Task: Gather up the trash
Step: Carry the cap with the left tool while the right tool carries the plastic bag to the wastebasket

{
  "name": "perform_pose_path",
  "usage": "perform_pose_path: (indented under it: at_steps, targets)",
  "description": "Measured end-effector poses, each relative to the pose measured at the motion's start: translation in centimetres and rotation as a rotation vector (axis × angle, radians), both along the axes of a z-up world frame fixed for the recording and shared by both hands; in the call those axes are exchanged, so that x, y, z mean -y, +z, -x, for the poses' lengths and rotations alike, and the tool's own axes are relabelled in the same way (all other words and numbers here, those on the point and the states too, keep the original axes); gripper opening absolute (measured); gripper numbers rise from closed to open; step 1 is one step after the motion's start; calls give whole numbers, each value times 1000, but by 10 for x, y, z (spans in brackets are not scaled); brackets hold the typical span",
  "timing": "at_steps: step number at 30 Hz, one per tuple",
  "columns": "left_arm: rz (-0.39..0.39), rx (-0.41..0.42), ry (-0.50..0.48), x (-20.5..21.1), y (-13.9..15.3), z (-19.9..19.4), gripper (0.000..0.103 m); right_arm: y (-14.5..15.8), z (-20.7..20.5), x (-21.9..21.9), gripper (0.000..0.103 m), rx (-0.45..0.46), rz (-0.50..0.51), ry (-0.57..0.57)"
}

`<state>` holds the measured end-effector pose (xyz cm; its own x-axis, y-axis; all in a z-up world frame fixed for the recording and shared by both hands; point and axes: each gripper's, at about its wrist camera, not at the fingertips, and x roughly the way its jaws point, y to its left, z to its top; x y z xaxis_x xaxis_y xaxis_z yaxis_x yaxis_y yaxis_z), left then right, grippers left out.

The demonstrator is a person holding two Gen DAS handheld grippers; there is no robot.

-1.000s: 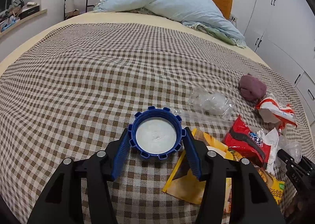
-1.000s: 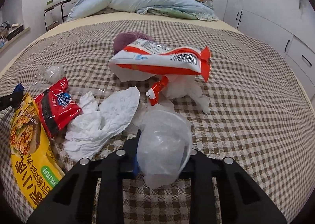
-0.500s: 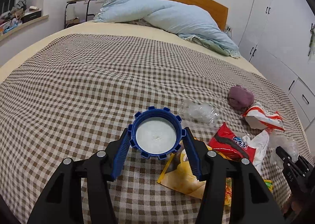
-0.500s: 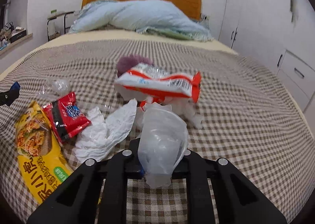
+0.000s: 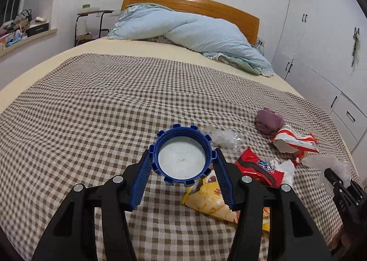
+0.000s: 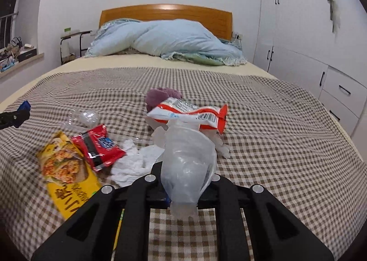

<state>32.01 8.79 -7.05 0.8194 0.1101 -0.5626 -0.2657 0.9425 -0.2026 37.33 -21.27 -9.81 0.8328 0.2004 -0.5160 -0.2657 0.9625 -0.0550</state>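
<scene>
Meanwhile, on a bed (image 5: 96,105) spread with a brown-and-white checked cover, 2 handheld grippers each carry a piece of litter above the mattress. At the left gripper (image 5: 182,157), the blue ribbed fingers (image 5: 140,180) clamp a blue notched bottle cap (image 5: 182,156) on both sides, its pale inner face turned toward the camera. At the right gripper (image 6: 187,188), the jaws have just been closing and now stand narrow, pinching a crumpled clear plastic bag (image 6: 188,160) that rises between them. Uncollected trash lies on the cover in a loose cluster: a yellow snack bag (image 6: 66,169), a red snack packet (image 6: 98,146) overlapping its upper edge, crumpled white tissue (image 6: 130,164) just beside the packet, a clear crushed bottle (image 6: 83,116) farther back, and a white-and-orange wrapper (image 6: 190,114) leaning against a purple cloth bundle (image 6: 158,96). At the head of the bed a pale blue duvet (image 6: 165,41) is heaped against the wooden headboard (image 6: 167,14), with white wardrobes (image 6: 305,38) along the right wall.
</scene>
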Motion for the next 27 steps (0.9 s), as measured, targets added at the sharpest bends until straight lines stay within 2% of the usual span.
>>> perform_pose_path:
  at_steps: [6,11,20,27]
  targets:
    - [21,32,-29,6,8,17,52,17,24,7,13,56,-27,16]
    - [-1,78,-50,15,14,32,52,25,42,11,13,89,-27,23]
    - [-18,123,-80,31,14,59,52,27,69,28,13,106,-54,14]
    - [-68,169,-93,50,15,88,52,27,92,39,13,111,-70,17]
